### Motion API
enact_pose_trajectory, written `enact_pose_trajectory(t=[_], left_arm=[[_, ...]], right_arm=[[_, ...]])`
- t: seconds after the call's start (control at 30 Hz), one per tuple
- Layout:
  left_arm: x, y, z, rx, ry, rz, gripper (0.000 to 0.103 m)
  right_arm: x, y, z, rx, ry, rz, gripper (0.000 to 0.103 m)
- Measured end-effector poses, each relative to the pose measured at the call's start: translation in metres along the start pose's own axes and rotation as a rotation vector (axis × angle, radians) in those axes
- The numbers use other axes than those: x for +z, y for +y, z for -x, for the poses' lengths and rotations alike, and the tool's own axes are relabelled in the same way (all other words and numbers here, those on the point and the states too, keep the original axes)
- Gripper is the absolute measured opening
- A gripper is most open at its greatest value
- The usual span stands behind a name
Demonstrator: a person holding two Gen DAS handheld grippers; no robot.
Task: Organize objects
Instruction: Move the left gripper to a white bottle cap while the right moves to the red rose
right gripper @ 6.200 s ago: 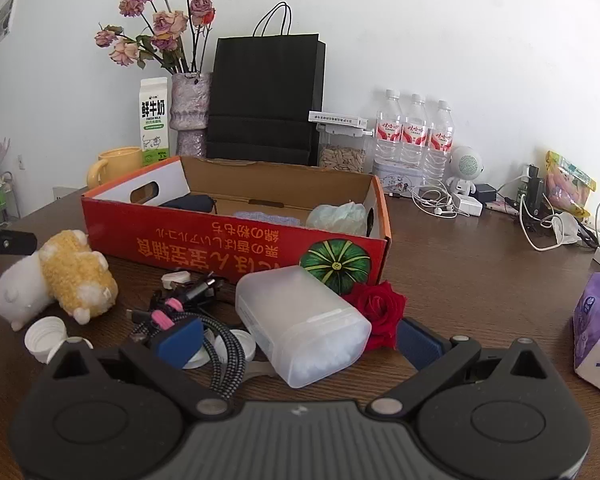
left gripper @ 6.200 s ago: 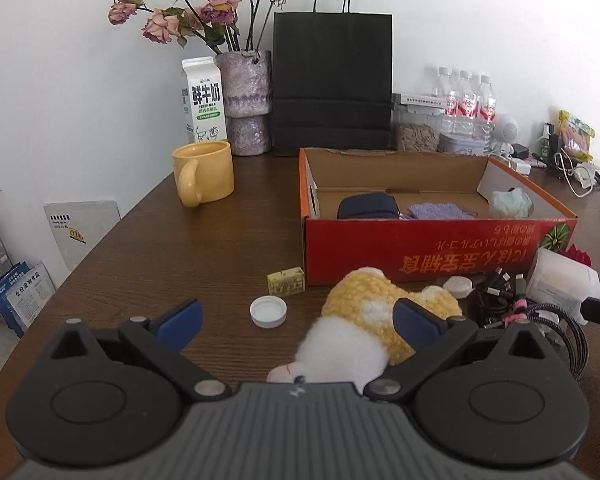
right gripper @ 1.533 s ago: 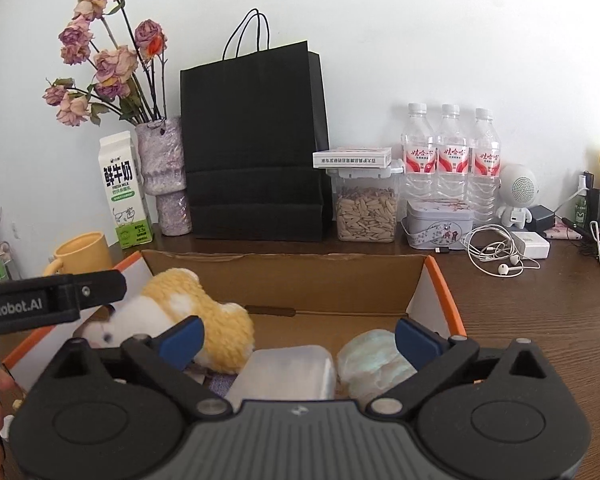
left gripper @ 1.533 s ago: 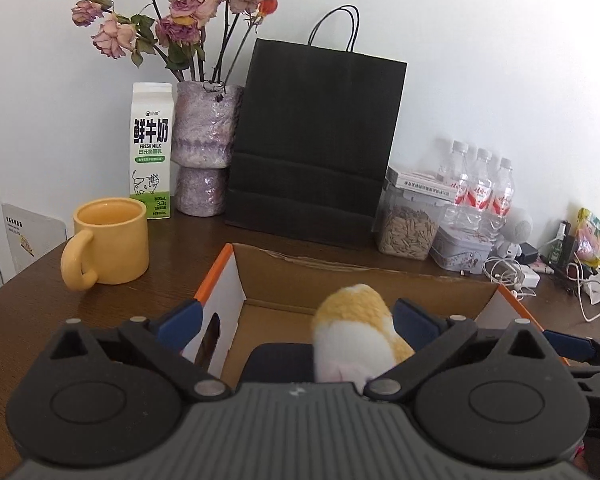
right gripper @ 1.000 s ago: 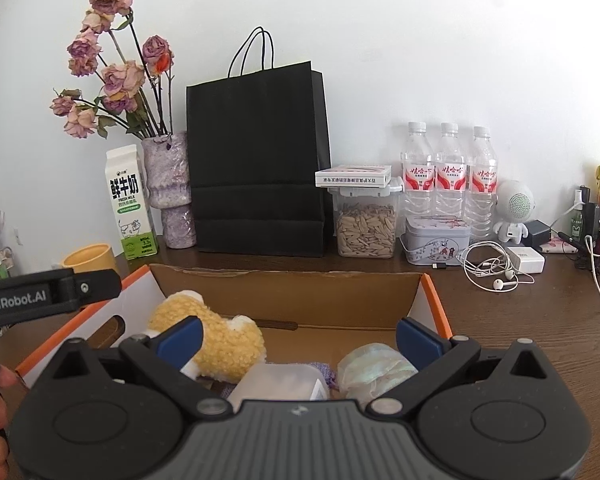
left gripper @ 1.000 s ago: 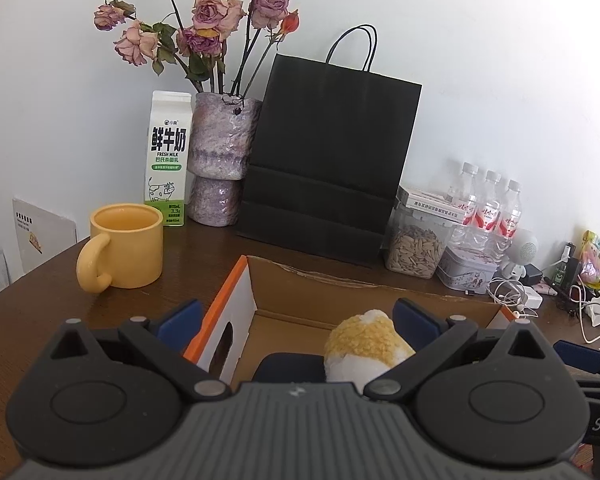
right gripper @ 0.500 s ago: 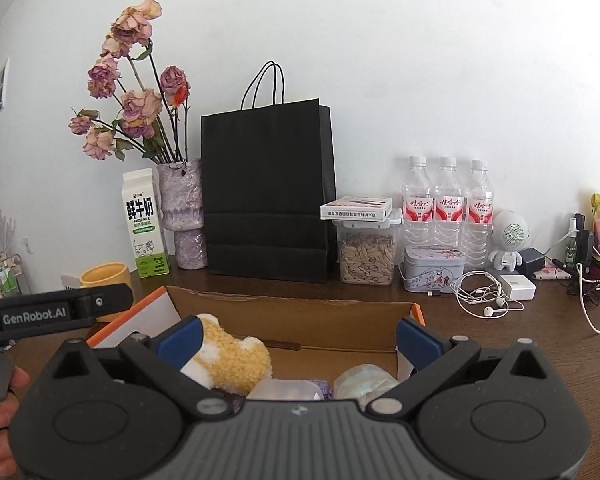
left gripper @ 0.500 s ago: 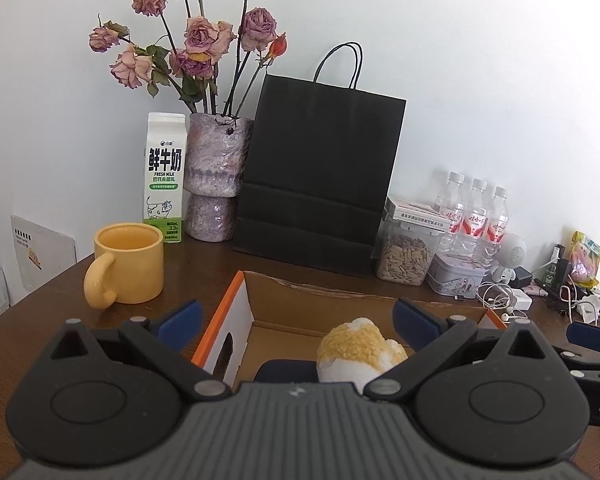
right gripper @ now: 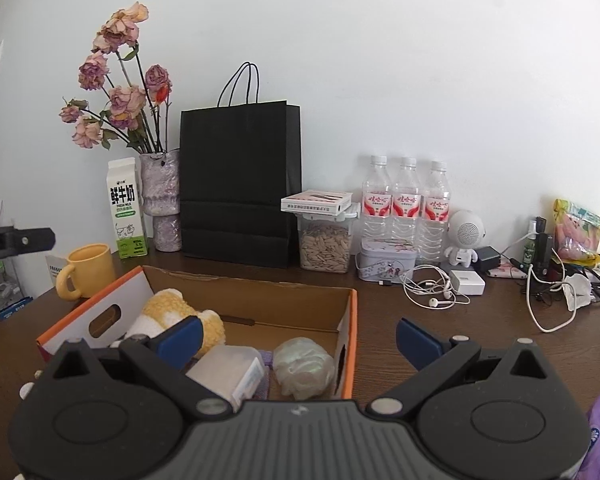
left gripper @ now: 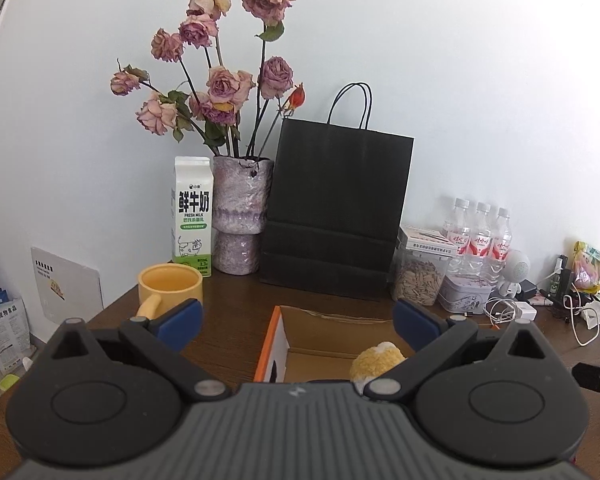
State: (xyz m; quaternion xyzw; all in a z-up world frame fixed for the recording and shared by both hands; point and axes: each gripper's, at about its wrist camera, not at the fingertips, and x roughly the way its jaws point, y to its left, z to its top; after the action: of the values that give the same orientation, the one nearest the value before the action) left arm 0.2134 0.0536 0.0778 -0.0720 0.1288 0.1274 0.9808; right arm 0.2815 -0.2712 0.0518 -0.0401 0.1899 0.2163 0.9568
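Observation:
An open cardboard box (right gripper: 350, 322) with orange rims sits on the brown table. Inside lie a yellow-and-white plush toy (right gripper: 172, 314), a translucent plastic container (right gripper: 230, 372), a pale crumpled bundle (right gripper: 304, 364) and a bit of purple cloth. In the left wrist view the box (left gripper: 274, 340) shows only its far end, with the plush (left gripper: 376, 360) poking up. My left gripper (left gripper: 296, 320) is open and empty, raised above the box. My right gripper (right gripper: 298, 334) is open and empty too, held over the box's near right part.
Along the wall stand a milk carton (left gripper: 192, 216), a vase of dried roses (left gripper: 238, 216), a black paper bag (left gripper: 336, 208), a seed jar (right gripper: 326, 246), three water bottles (right gripper: 406, 200) and a tin. A yellow mug (left gripper: 172, 286) is left of the box. Earphones, chargers and cables (right gripper: 436, 288) lie at right.
Both grippers have risen and drawn back from the box. The plush and the plastic container, held earlier, now lie inside the box, and both grippers are empty.

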Motion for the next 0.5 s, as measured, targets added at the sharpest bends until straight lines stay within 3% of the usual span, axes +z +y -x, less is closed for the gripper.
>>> enact_pose_trajectory(t=[0.17,0.5], left_arm=[[-0.008,0.017,0.011,0.026,0.026,-0.038,0.103],[-0.032,0.072,0.025,0.147,0.162,-0.068,0.103]], right_arm=[[-0.014,-0.014,0.014,-0.044,0.037,-0.006,0.103],[-0.044,-0.025,0.038,-0.083,0.111,0.006,0.103]])
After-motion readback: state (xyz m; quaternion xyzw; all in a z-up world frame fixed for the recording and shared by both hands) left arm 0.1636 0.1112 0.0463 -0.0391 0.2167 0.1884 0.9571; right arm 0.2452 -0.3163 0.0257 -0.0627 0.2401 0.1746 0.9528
